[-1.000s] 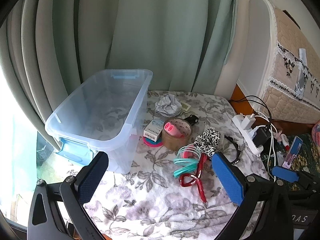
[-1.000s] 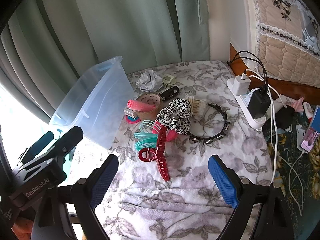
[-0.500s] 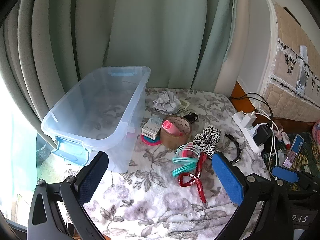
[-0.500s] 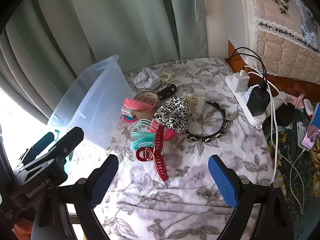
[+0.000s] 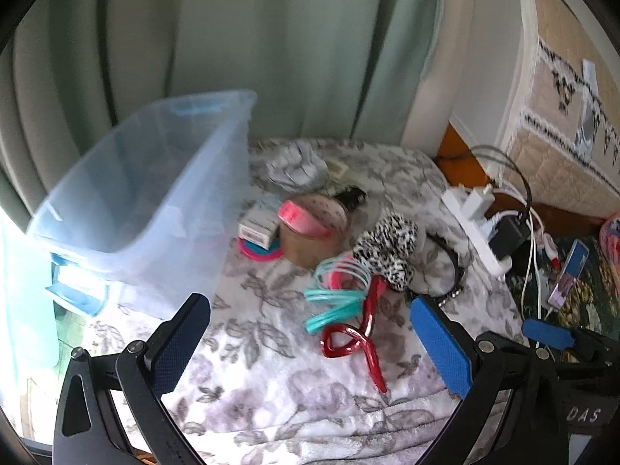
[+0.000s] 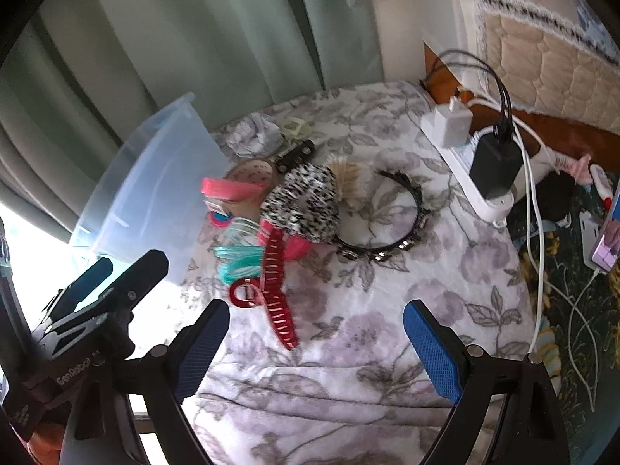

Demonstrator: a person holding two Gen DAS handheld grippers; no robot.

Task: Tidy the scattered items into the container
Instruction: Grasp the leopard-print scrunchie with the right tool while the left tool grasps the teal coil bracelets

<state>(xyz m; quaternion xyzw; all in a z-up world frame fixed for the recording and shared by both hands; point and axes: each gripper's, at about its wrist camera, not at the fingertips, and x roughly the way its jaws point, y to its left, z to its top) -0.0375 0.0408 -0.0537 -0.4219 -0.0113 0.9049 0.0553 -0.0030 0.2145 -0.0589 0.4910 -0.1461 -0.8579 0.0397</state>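
Observation:
A clear plastic bin [image 5: 135,193] stands empty at the left of a floral blanket [image 5: 271,387]. Beside it lies a heap of small items: a red claw clip [image 5: 360,333], teal coil hair ties [image 5: 333,302], a leopard scrunchie [image 5: 387,248], a tape roll [image 5: 310,240] with a pink piece on it, a small box [image 5: 257,226] and crumpled paper [image 5: 294,166]. My left gripper [image 5: 306,306] hangs open above the clip, holding nothing. In the right wrist view my right gripper [image 6: 316,310] is open over the clip [image 6: 275,290], near a black headband [image 6: 387,240].
A white power strip [image 6: 465,155] with chargers and cables lies at the blanket's right edge. A phone [image 5: 569,275] rests on the dark patterned floor beyond it. Green curtains hang behind the bin, and a quilted mattress stands at the far right.
Both grippers have sunk towards the blanket, so the heap of items looks larger and nearer. Their jaws stay as wide apart as before. Nothing on the blanket has moved.

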